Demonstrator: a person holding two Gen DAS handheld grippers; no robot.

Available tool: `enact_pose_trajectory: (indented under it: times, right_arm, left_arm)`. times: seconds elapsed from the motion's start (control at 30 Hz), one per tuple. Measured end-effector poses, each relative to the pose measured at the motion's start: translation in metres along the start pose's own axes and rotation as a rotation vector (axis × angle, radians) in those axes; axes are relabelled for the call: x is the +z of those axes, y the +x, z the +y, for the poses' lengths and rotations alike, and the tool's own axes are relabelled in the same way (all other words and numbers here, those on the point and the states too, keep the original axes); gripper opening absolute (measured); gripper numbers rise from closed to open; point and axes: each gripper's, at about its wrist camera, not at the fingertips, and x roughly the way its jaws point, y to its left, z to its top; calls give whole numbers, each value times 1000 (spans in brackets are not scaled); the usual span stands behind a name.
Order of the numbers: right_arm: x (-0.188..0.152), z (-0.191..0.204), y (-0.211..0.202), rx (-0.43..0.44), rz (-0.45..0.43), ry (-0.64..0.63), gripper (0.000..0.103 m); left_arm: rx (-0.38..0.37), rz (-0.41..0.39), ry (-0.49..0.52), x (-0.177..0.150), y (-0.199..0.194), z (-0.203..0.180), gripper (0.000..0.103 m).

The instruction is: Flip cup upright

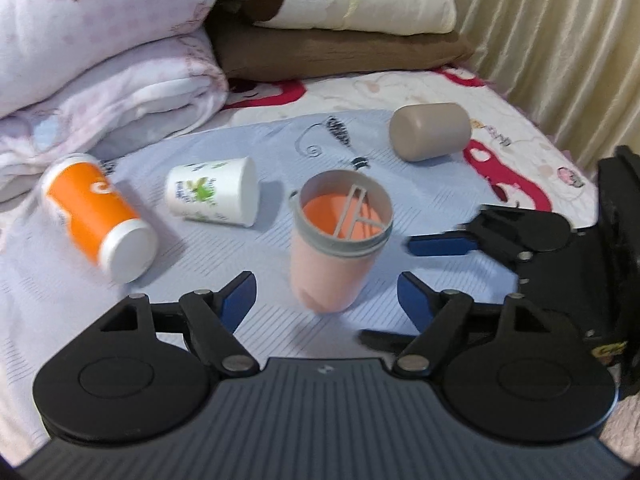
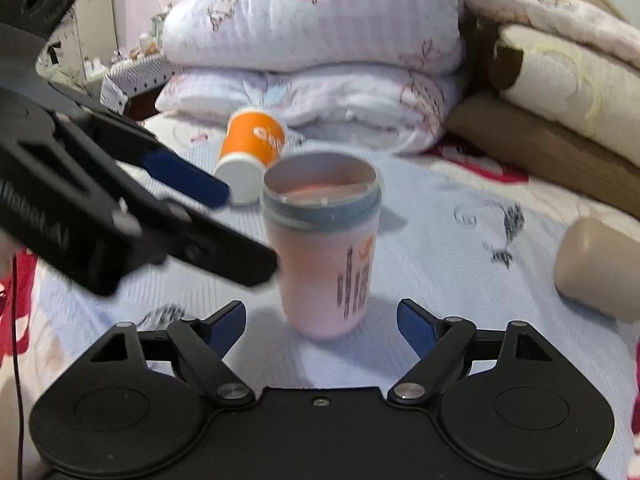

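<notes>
pink cup (image 1: pixel 334 240) stands up (mouth on top) | left gripper (image 1: pixel 326 294) jaws wide apart, holding nothing | right gripper (image 2: pixel 320 322) same | orange cup (image 1: pixel 98 220) lying at 9 o'clock

A bed (image 1: pixel 500 96) with a patterned sheet; folded quilts (image 2: pixel 320 40) and brown blankets (image 1: pixel 340 52) stacked behind, cream curtain (image 1: pixel 560 40) beside.

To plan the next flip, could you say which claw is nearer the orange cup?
Left. Left claw is just right of the orange cup; right claw lies beyond the pink cup.
</notes>
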Motion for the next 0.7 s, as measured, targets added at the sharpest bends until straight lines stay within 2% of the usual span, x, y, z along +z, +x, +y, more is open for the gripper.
enact_pose_trajectory:
  times: [0.13, 0.37, 0.57, 0.7]
  right_arm:
    - [-3, -4, -20, -57, 38, 38, 86]
    - [16, -7, -65, -145, 20, 121, 86]
    - [36, -7, -107, -155, 16, 192, 87]
    - [51, -1, -138, -181, -2, 212, 88]
  left_arm:
    - [58, 8, -13, 0, -24, -5, 81]
    - [141, 102, -46, 18, -62, -11, 84]
    - [190, 83, -64, 37, -105, -21, 94]
    - [217, 73, -148, 40, -133, -18, 96]
